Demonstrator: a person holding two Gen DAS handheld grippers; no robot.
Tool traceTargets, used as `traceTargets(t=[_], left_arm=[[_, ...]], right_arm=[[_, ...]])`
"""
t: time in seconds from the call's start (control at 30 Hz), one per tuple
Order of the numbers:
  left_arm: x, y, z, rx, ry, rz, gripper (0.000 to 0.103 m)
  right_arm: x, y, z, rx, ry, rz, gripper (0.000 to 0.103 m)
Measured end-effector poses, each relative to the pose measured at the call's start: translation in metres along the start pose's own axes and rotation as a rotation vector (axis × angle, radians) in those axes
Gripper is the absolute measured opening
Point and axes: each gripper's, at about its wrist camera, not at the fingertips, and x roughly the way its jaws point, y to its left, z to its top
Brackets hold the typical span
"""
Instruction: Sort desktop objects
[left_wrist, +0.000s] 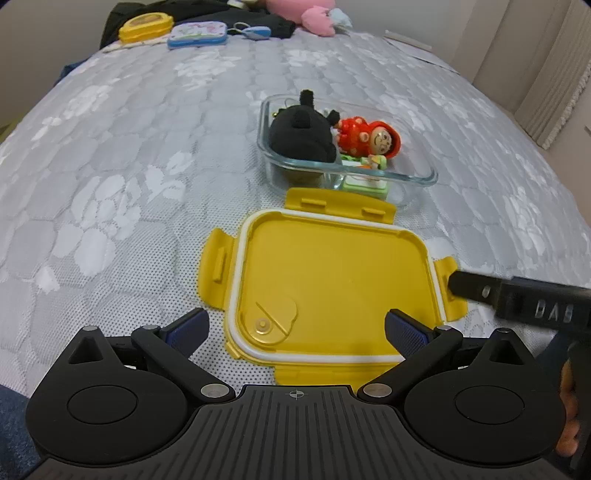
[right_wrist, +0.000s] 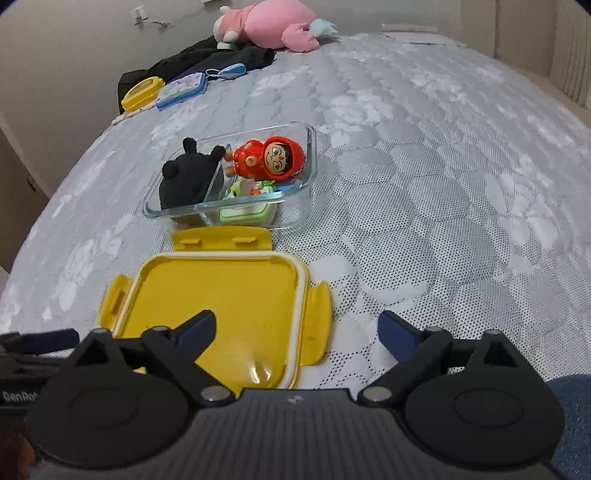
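A yellow snap lid (left_wrist: 332, 288) lies inner side up on the grey patterned mattress, just in front of a clear glass container (left_wrist: 424, 176). The container holds a black plush (left_wrist: 299, 133), a red hooded figure (left_wrist: 369, 138) and small green toys (left_wrist: 365, 184). My left gripper (left_wrist: 297, 326) stands open over the lid's near edge, with nothing pressed between its pads. My right gripper (right_wrist: 297, 325) is open too, and the lid's (right_wrist: 221, 295) right edge and tab lie between its fingers. One right finger (left_wrist: 476, 291) reaches over that tab in the left wrist view.
At the mattress's far end lie a yellow-lidded box (left_wrist: 146, 26), a blue-rimmed box (left_wrist: 197, 34), a black cloth (right_wrist: 221, 55) and a pink plush (right_wrist: 273, 22). Bare mattress spreads to the left and right of the container. A hand (left_wrist: 569, 406) shows at the right edge.
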Motion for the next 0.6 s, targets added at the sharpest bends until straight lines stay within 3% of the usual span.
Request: traceTargets(t=[0.1,0.13,0.27,0.3,0.43,0.5,0.6], left_arm=[[-0.002,0.000,-0.001,0.003,-0.013,-0.013,0.103],[-0.002,-0.001,-0.001,0.010,-0.011,-0.013,0.103],[0.001,-0.013,-0.001,0.079,0.007,0.006,0.103],[0.001,-0.018,-0.001,0.102,0.012,0.010,0.103],[-0.002,-0.043,-0.009,0.247,0.025,0.073,0.103],[-0.003,-0.054,-0.014,0.308,0.035,0.107,0.103],[-0.005,-0.063,-0.017,0.333,0.050,0.091,0.103]], right_arm=[[-0.001,-0.028,0.023,0.121,-0.012,0.041,0.082],[0.003,-0.037,0.033,0.133,0.016,0.069,0.077],[0.032,-0.049,0.047,0.133,0.168,0.185,0.077],[0.039,-0.046,0.045,0.121,0.195,0.179,0.076],[0.054,-0.026,0.035,0.005,0.208,0.013,0.071],[0.060,-0.021,0.033,-0.018,0.244,0.046,0.070],[0.068,-0.013,0.027,-0.044,0.280,0.055,0.070]])
